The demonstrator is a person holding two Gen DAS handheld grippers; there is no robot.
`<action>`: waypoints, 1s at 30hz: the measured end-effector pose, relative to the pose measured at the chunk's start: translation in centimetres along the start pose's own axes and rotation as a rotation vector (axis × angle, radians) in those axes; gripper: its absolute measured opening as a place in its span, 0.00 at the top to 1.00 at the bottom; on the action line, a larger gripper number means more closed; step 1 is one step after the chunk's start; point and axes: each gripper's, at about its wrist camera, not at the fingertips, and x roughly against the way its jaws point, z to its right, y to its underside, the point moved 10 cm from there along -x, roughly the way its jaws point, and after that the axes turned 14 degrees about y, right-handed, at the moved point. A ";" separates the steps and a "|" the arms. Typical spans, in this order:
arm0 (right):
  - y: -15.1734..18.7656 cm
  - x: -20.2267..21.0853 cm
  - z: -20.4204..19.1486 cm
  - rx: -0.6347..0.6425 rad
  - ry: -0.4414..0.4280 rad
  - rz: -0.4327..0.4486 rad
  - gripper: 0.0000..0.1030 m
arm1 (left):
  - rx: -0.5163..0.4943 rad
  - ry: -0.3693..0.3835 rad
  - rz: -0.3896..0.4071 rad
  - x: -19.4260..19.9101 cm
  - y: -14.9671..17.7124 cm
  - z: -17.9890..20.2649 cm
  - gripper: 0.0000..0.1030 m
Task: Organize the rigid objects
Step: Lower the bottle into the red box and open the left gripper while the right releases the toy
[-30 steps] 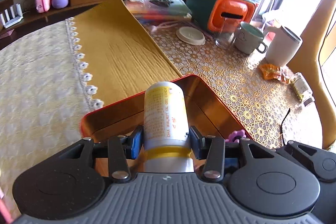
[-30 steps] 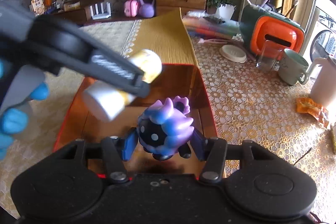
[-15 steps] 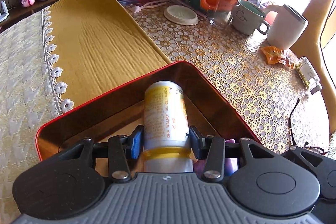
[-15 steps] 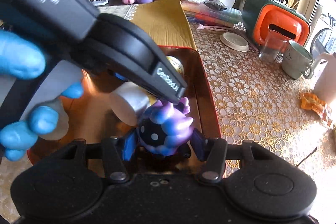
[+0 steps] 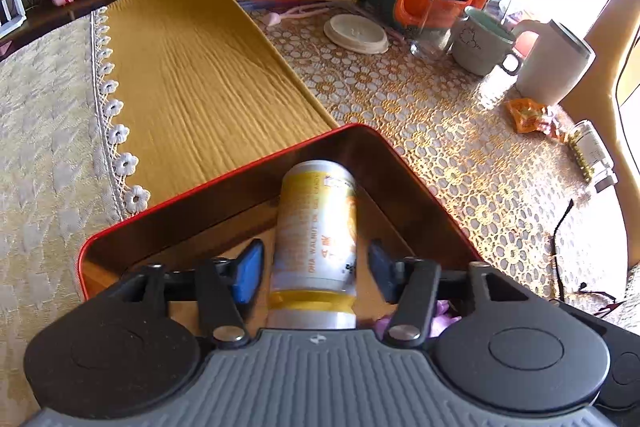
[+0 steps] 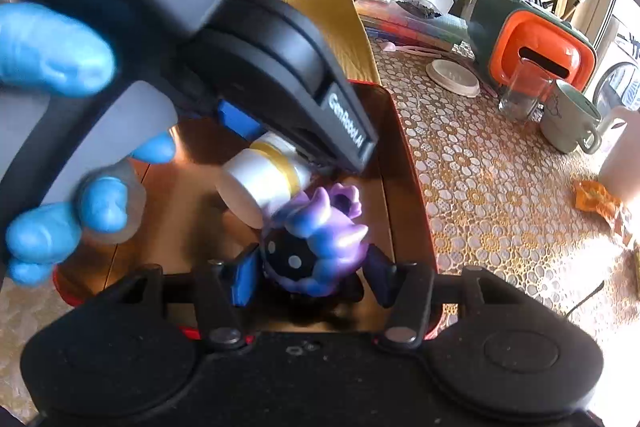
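Two items sit in the red tray (image 5: 224, 183): walnut-oil bottle (image 5: 316, 239) and purple toy figure (image 6: 316, 247), both grippers' fingers spread, unretracted.

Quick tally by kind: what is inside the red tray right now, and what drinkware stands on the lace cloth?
In the red tray:
Bottles: 1, the yellow-labelled bottle, lying between the open fingers of the left hand-held gripper
Toy figures: 1, the purple figure, between the right hand-held gripper fingers, also open
On the lace cloth:
Mugs: 1
Glasses: 1
Total: 4
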 end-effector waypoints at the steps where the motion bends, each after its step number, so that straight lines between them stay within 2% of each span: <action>1: -0.1 0.1 0.1 -0.003 0.006 0.003 0.41 | -0.002 0.005 0.006 0.2 -0.1 0.1 0.36; 2: -0.2 0.3 0.3 -0.005 0.012 0.007 0.38 | -0.005 0.006 0.010 0.4 -0.1 0.2 0.36; 7: -0.5 1.2 1.1 -0.034 0.013 0.014 0.38 | -0.036 -0.002 0.025 1.5 -0.1 0.7 0.36; 13: -0.6 2.6 1.9 -0.107 -0.028 0.009 0.35 | -0.048 0.008 0.046 4.1 0.8 0.8 0.36; 17: -0.6 3.9 1.9 -0.140 -0.054 0.015 0.33 | -0.038 0.021 0.069 6.2 1.4 0.7 0.36; 24: -1.0 6.6 1.3 -0.177 -0.093 0.039 0.26 | -0.079 0.018 0.110 10.6 3.1 0.6 0.36; 30: -1.1 8.6 -0.4 -0.163 -0.113 0.058 0.24 | -0.091 0.008 0.156 14.8 5.1 -0.2 0.36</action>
